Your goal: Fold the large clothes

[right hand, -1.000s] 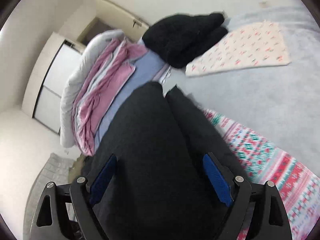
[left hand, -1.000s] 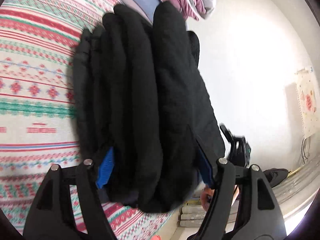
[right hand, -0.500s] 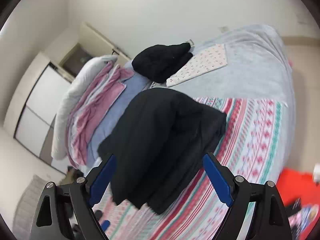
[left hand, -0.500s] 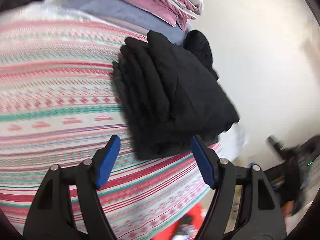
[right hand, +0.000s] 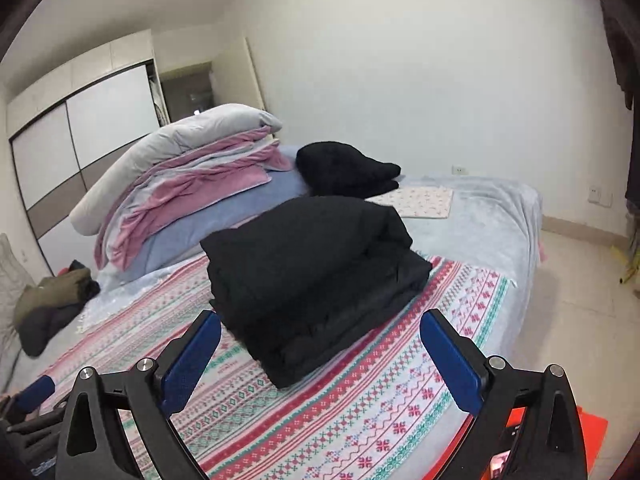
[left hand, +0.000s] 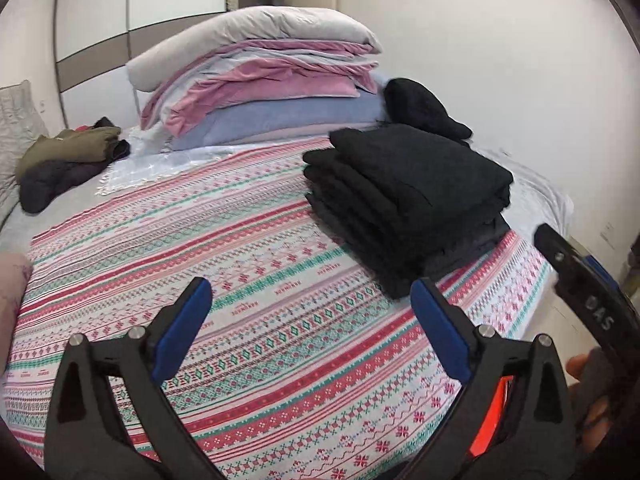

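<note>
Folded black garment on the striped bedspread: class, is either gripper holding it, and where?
Neither. The left gripper and right gripper, jaws just opened, hover clear of the folded black garment.

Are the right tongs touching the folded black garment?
Apart. In the right wrist view the right tongs stand open, and striped blanket shows between their blue pads and the folded black garment.

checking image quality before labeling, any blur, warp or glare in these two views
Left wrist view: mostly sharp, but the right gripper at the edge is blurred; fisheye bends the wardrobe lines. Right wrist view: sharp on the black pile, dark vignette in the corners, wall bright but not blown out, soft shadows only.
</note>
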`<act>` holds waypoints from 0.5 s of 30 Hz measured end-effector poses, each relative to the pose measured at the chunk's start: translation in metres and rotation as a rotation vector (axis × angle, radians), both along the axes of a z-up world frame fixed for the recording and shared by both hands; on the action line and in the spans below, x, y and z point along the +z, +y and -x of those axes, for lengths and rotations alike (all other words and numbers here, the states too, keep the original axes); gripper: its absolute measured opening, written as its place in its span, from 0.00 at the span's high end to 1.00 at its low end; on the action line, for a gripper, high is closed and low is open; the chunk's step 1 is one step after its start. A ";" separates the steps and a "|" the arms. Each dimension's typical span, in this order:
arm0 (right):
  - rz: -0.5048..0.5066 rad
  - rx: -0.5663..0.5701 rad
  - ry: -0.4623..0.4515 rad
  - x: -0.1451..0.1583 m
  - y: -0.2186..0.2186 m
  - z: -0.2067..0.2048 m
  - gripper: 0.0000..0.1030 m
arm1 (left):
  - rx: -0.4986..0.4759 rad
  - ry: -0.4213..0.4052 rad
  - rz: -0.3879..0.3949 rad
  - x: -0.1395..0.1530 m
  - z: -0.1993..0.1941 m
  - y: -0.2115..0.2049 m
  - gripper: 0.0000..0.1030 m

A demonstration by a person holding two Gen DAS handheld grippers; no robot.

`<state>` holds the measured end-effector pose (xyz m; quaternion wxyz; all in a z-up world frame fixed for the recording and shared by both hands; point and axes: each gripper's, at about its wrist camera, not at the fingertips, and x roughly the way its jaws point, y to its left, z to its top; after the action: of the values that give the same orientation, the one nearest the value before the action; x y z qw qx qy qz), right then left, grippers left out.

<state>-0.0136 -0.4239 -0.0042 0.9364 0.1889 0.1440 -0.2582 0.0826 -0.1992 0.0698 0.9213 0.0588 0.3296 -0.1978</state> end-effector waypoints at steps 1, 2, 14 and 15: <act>0.004 -0.004 0.019 -0.005 0.001 -0.003 0.02 | -0.010 0.000 -0.002 -0.005 -0.001 0.001 0.04; 0.015 -0.015 0.033 -0.008 0.002 -0.005 0.02 | -0.007 -0.005 -0.005 -0.010 -0.001 0.002 0.04; 0.082 -0.077 0.124 -0.030 0.002 -0.024 0.02 | -0.046 0.012 0.015 -0.021 -0.011 -0.004 0.04; 0.089 -0.078 0.128 -0.031 0.001 -0.025 0.02 | -0.048 0.025 0.013 -0.023 -0.013 -0.006 0.04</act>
<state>0.0118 -0.4227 -0.0348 0.9220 0.1359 0.1844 -0.3122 0.0952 -0.2049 0.0468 0.9124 0.0580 0.3383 -0.2228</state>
